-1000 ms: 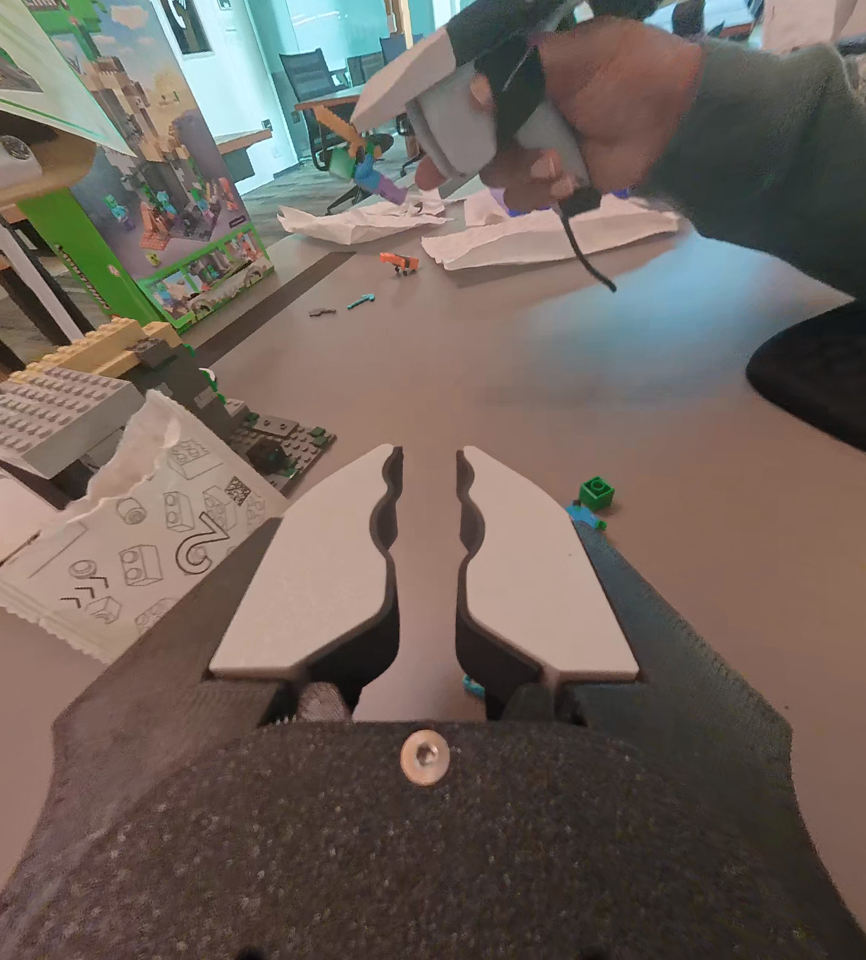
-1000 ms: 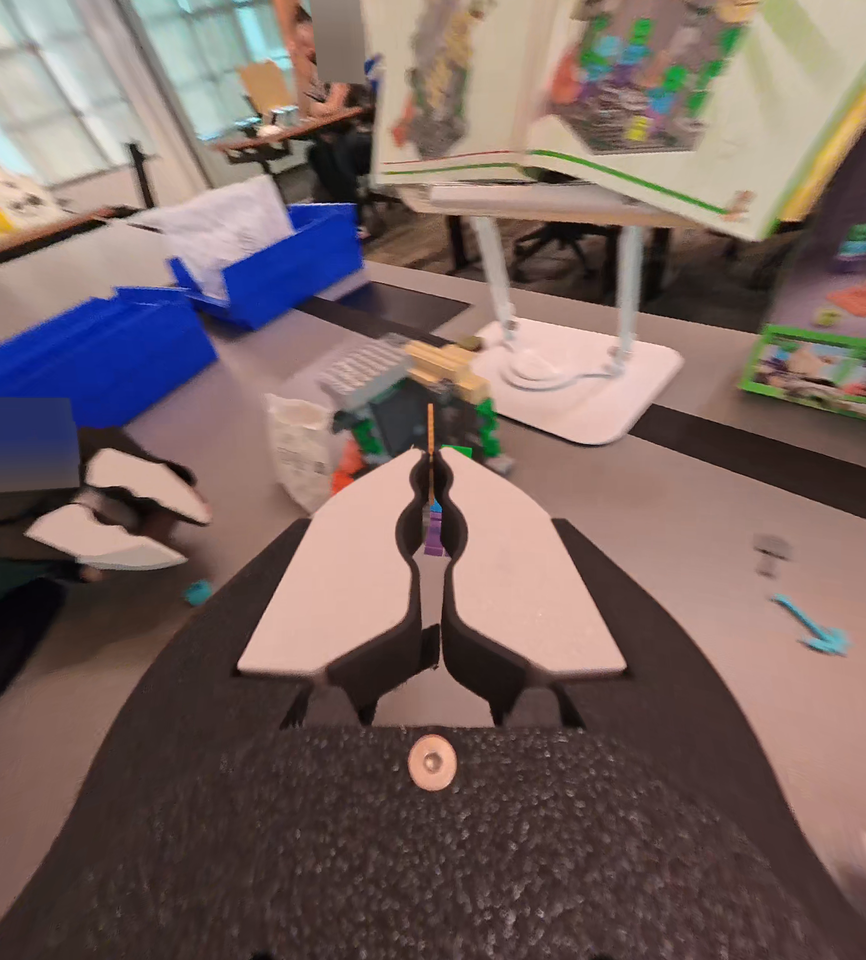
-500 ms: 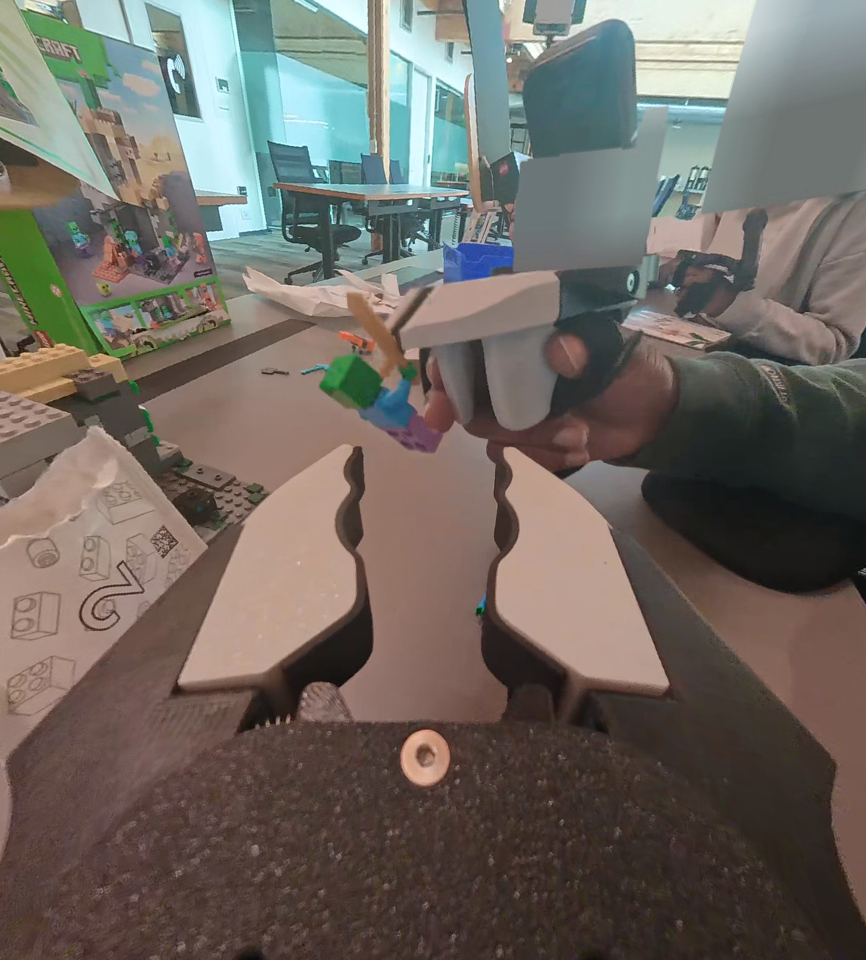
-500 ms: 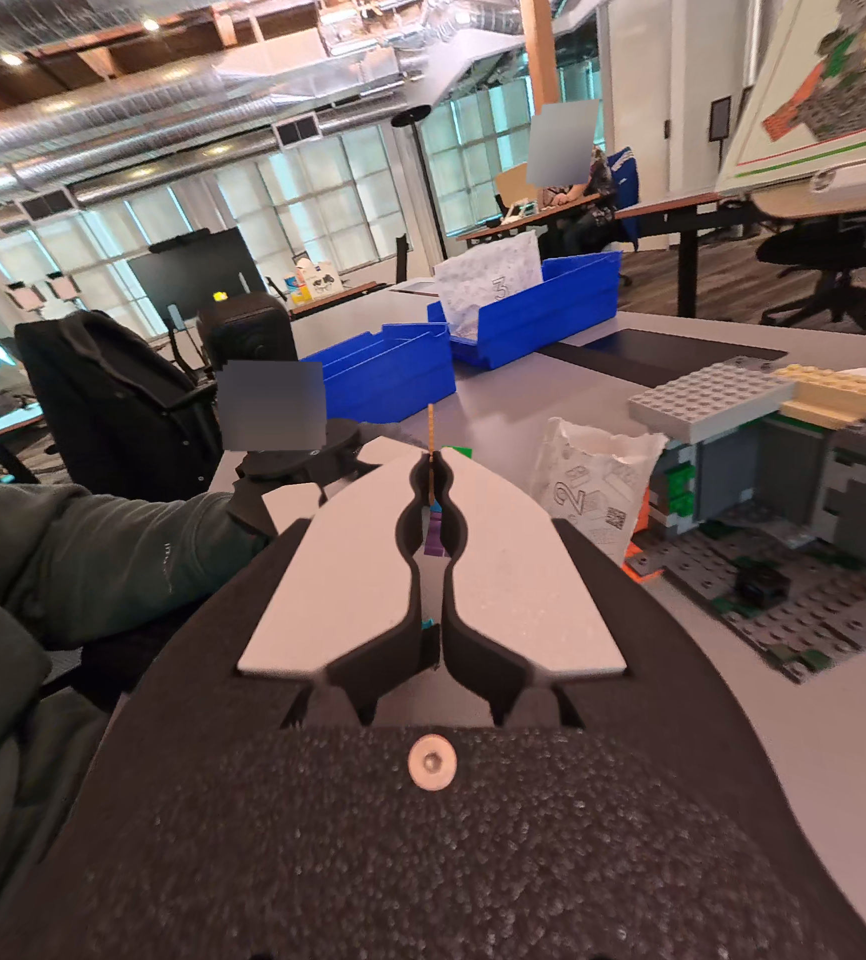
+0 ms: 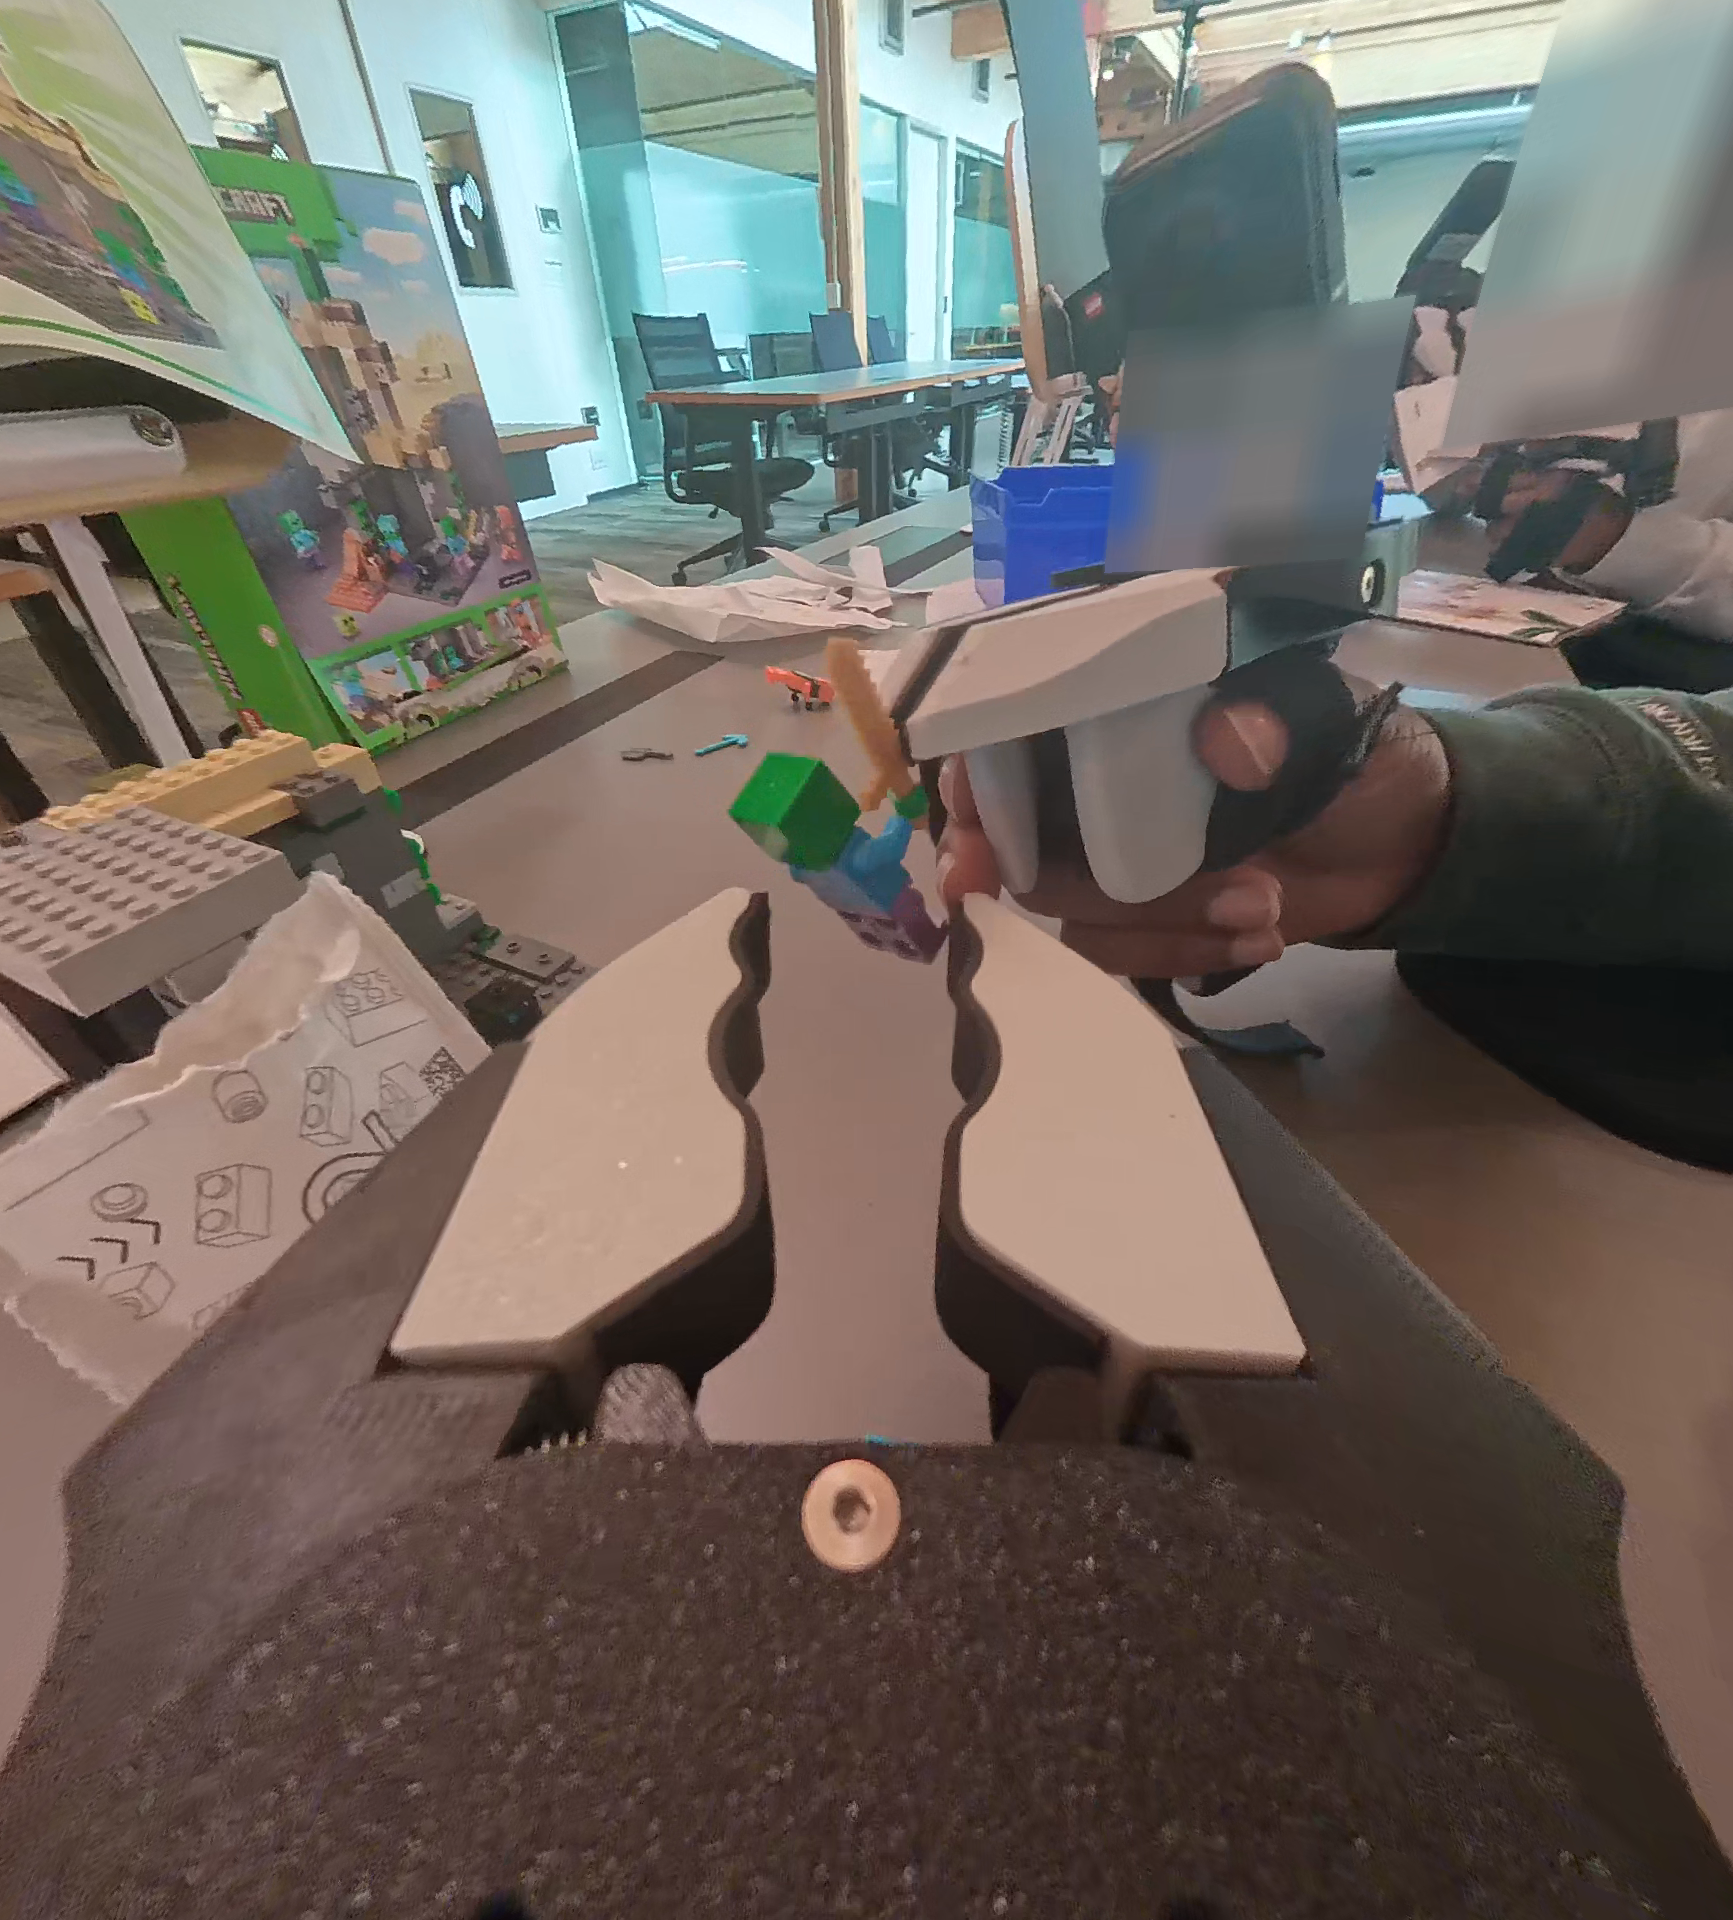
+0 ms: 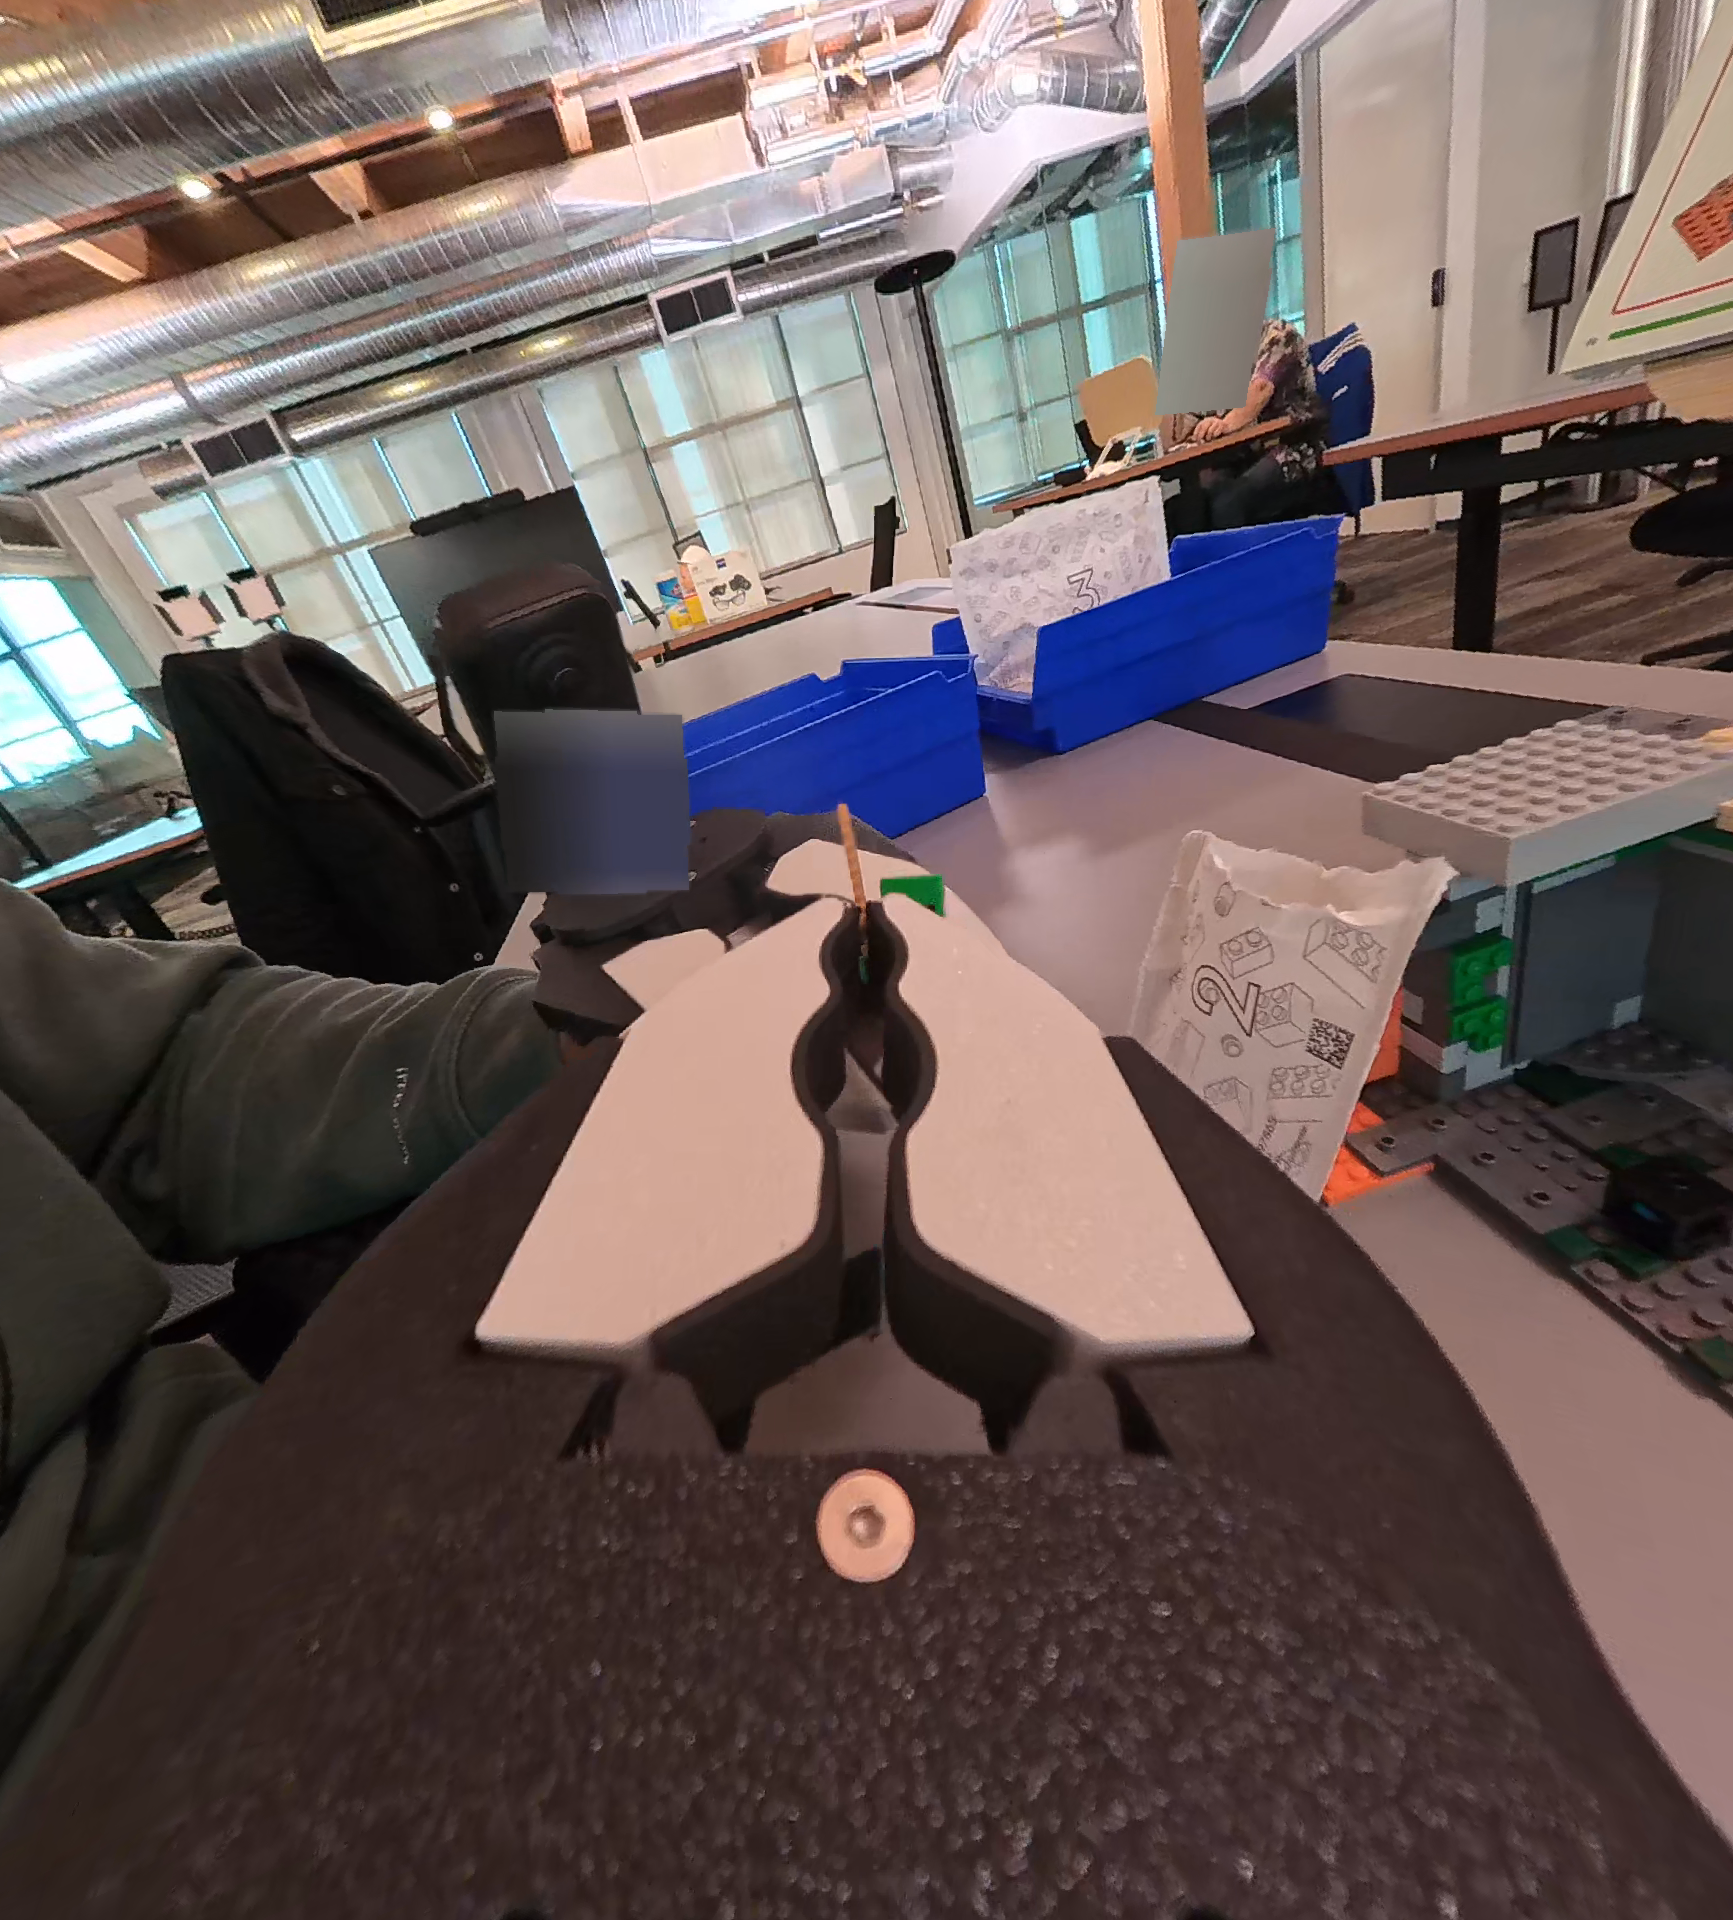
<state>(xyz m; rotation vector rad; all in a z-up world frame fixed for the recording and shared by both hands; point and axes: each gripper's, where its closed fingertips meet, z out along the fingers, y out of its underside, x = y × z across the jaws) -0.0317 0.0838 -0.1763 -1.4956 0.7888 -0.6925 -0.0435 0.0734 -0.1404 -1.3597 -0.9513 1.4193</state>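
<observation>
Open-plan office. Exposed silver ducts (image 6: 342, 260) and wood beams (image 6: 1168, 114) overhead, small ceiling lights on. Far wall of tall gridded windows (image 6: 737, 436), daylight coming in. Glass partitions (image 5: 716, 239) and a wood column (image 5: 838, 156) in the other direction. Long desks (image 5: 841, 379) with black chairs (image 5: 706, 416) far off. Wood-look floor (image 6: 1568, 582). Near, a grey table (image 5: 1464, 1299) with a dark strip (image 6: 1361, 727).

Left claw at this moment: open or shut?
Open. The left claw shows bare table between its spread fingers; the toy figure hangs just beyond the tips, carried by the right claw.
</observation>
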